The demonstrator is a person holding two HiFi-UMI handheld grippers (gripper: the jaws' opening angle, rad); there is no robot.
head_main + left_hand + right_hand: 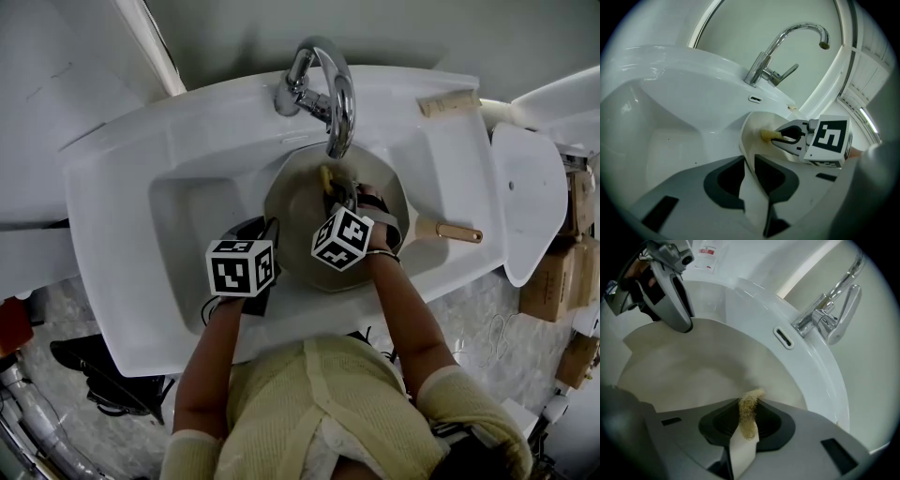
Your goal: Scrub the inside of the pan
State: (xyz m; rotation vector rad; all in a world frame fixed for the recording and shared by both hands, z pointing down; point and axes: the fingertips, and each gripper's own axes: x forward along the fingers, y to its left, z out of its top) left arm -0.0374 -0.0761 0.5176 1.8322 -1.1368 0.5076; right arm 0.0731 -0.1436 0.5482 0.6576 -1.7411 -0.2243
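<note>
A washroom or utility corner rather than a fitted kitchen. A white ceramic basin [112, 187] of the bathroom kind fills the middle of the head view, with a chrome tap [323, 89] at 12 o'clock and an overflow slot [755, 99] under it, against a plain pale wall [422, 33]. Cardboard boxes [553, 281] are stacked at 3 o'clock. A speckled floor [47, 314] shows at 8 o'clock, with a grey pipe [28, 412] beside it.

White sink [122, 187], chrome faucet [339, 94], cardboard boxes [553, 281]
</note>
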